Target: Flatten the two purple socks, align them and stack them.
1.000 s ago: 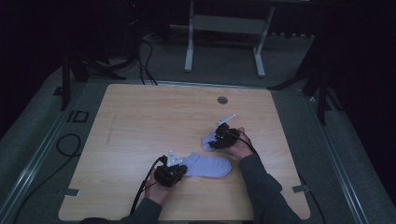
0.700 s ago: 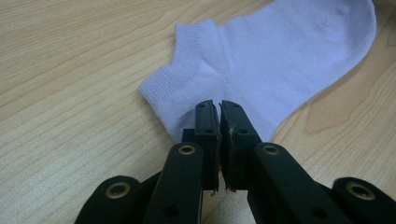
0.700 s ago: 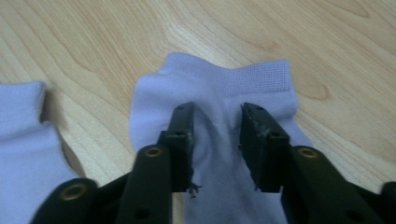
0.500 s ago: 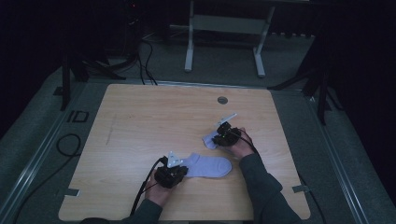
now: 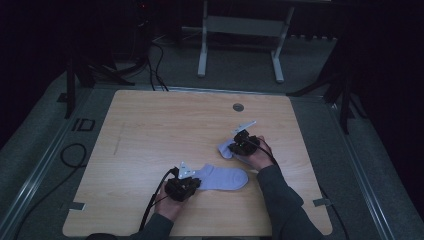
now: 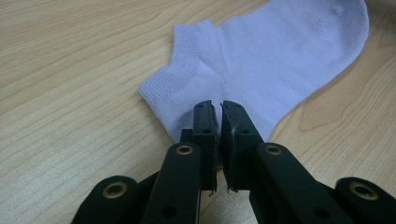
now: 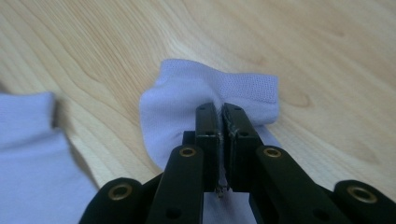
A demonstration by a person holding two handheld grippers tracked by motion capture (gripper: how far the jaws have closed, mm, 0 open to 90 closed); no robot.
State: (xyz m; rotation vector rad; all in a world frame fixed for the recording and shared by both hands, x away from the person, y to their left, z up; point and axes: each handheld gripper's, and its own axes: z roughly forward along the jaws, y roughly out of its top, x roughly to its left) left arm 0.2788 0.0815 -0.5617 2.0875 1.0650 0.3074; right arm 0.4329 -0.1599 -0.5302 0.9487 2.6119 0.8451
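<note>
from the high view, two pale socks lie toward the surface's near right: the flat sock and the bunched sock. left gripper view: the left gripper pinches the flat one's cuff (soft, light, best held at an edge). right gripper view: the right gripper, its jaws just closed, clamps the bunched sock's cuff.

Bare table beyond (unobstructed)

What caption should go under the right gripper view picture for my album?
Right black tongs pinched shut on a crumpled pale lilac knit sock lying on the light wooden table.
</note>
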